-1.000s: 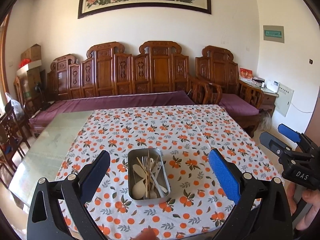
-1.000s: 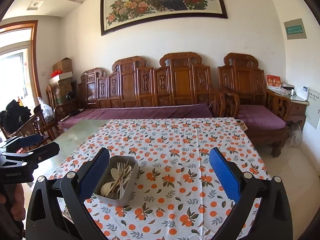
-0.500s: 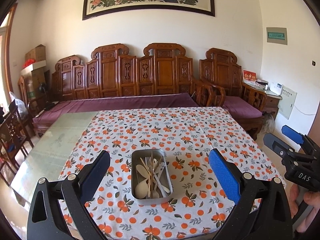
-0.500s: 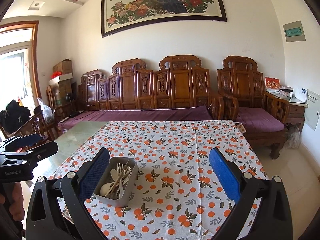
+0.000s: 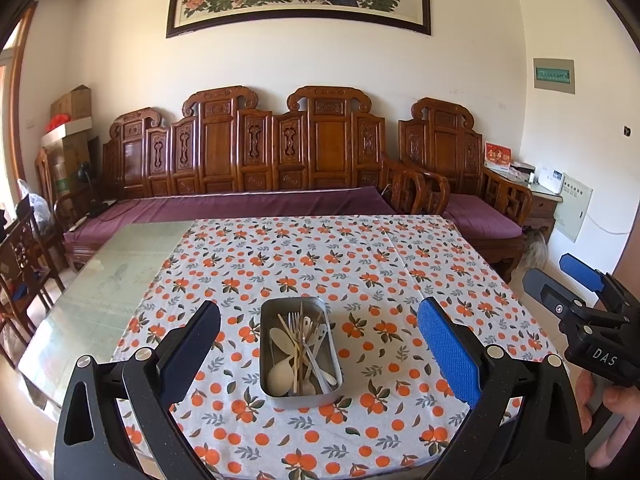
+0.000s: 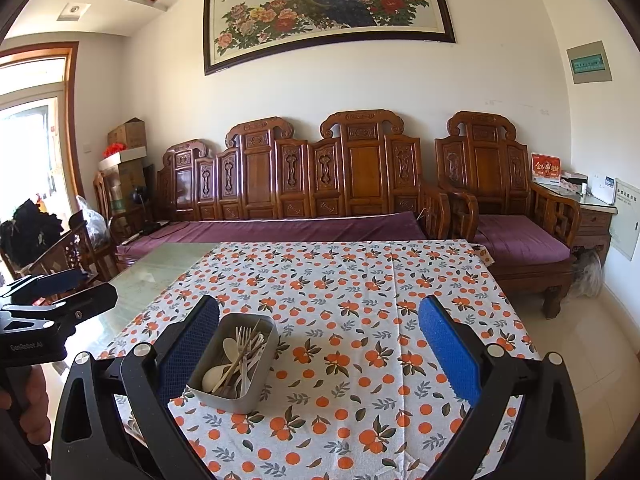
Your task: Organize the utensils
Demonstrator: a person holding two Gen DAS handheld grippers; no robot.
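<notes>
Holding pale spoons, fork, chopsticks jumbled: metal tin [image 5: 301, 394] on tablecloth [image 5: 400, 280]; both grippers' fingers [image 5: 448, 352] spread wide, empty.

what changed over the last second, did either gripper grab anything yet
Nothing was taken hold of or let go. The left gripper tilted slightly, so the metal tin of utensils sits a little right in its view; the right gripper tipped down a touch. Both jaws remain open and empty, the tin unmoved on the tablecloth.
</notes>
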